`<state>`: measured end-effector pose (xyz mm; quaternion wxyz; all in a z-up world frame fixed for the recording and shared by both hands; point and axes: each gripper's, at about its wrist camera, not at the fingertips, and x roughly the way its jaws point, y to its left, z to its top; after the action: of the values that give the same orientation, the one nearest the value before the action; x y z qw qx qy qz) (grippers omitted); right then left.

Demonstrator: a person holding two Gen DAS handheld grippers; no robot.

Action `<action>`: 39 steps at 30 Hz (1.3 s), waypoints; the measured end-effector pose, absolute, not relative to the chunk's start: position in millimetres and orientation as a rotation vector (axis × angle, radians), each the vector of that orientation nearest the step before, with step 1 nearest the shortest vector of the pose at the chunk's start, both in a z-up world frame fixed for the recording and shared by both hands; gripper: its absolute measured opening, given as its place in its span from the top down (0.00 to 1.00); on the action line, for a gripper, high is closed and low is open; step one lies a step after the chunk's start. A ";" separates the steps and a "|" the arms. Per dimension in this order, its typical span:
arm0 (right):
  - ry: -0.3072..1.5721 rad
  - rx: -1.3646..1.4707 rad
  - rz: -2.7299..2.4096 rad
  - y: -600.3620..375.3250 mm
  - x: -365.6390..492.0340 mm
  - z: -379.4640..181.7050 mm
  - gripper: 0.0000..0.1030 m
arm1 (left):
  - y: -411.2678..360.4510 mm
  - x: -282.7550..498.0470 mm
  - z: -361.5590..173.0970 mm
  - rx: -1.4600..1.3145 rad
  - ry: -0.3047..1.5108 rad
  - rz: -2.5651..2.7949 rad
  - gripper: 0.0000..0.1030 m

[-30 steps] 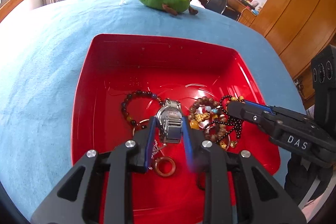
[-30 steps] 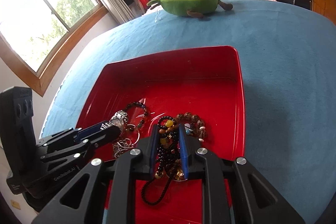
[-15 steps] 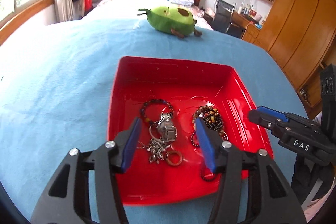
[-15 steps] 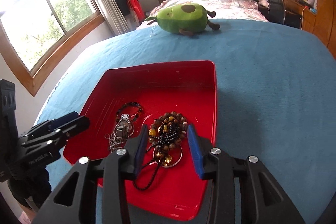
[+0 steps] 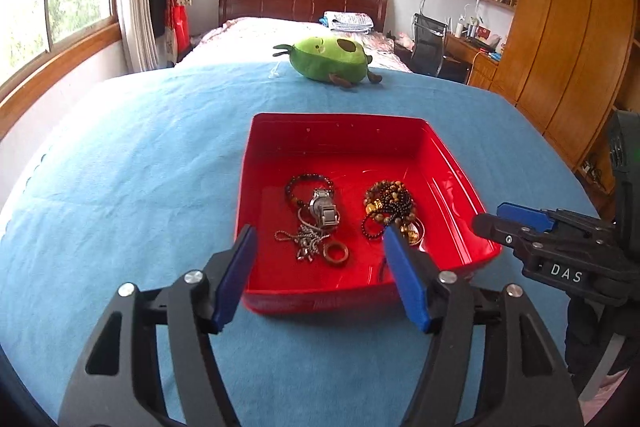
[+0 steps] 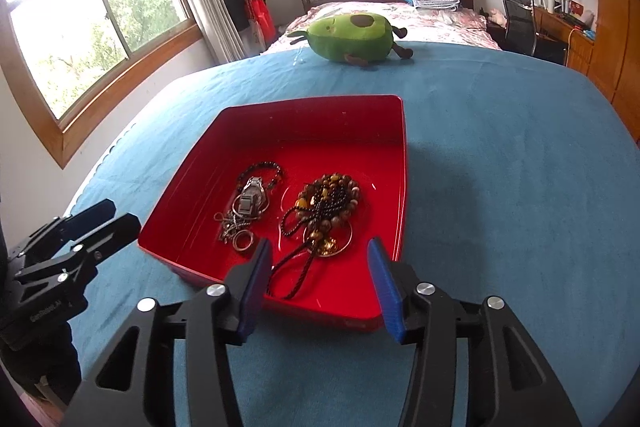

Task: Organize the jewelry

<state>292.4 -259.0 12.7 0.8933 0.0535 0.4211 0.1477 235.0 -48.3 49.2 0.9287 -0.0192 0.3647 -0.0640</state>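
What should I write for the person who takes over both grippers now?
Left gripper: open, empty, held at the near edge of the red tray.
Right gripper: open, empty, also at the near edge.
In the tray: silver watch with chains on the left, pile of bead bracelets on the right.
Done: all the jewelry seen lies in the tray.
Left: perhaps untangle the two piles.
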 end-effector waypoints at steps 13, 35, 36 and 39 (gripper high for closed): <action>0.870 0.092 0.227 -257.3 259.1 15.8 0.04 | -33.9 194.9 49.3 -0.043 0.725 -0.099 0.04; 0.906 0.073 0.203 -260.9 253.8 0.4 0.04 | -20.5 205.1 21.8 -0.024 0.777 -0.053 0.04; 0.906 0.071 0.203 -260.5 254.0 0.1 0.04 | -20.5 205.2 21.7 -0.025 0.777 -0.053 0.04; 0.904 0.069 0.201 -260.2 254.1 -0.1 0.04 | -20.9 205.3 21.8 -0.026 0.778 -0.053 0.04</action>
<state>254.1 -260.2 -0.1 0.8941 0.0333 0.4361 0.0968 205.3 -20.9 21.8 0.9250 -0.0126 0.3790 -0.0259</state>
